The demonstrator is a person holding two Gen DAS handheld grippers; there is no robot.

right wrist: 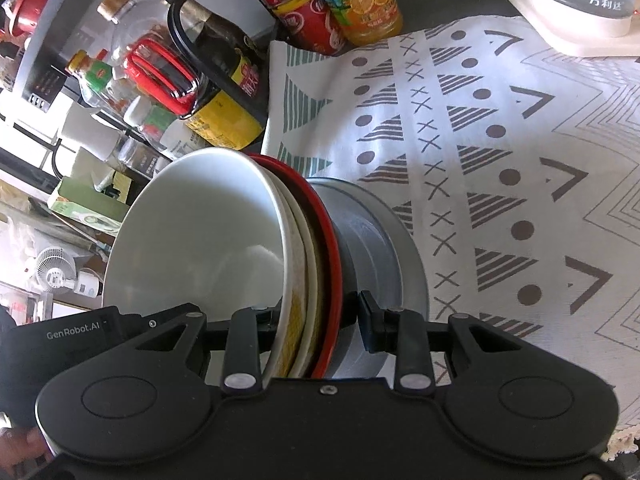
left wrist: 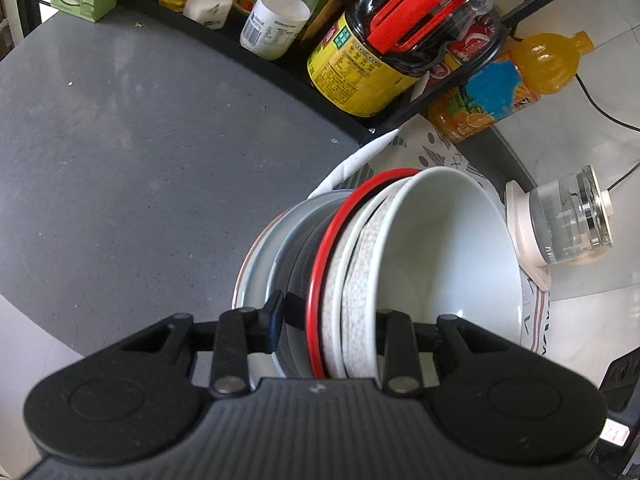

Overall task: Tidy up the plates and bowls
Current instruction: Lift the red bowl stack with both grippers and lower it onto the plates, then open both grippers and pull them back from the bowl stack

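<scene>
Three bowls are nested together: a white bowl point(left wrist: 448, 248) point(right wrist: 192, 232) inside, a speckled patterned bowl point(left wrist: 360, 280) point(right wrist: 294, 312) around it, and a black bowl with a red rim point(left wrist: 320, 280) point(right wrist: 328, 248) outermost. My left gripper point(left wrist: 332, 320) is shut on one side of their rims, one finger inside the white bowl and one on the black wall. My right gripper point(right wrist: 316, 320) is shut on the opposite side in the same way. A grey plate point(left wrist: 256, 264) point(right wrist: 372, 240) lies right under the bowls, over the patterned cloth point(right wrist: 500, 160). Whether the bowls touch it is hidden.
A black rack point(left wrist: 360, 120) behind holds sauce jars and bottles. An orange juice bottle point(left wrist: 512, 80) stands by it. A glass kettle point(left wrist: 568, 216) on a white base sits at the cloth's far edge. Dark grey countertop point(left wrist: 120, 140) spreads to the left.
</scene>
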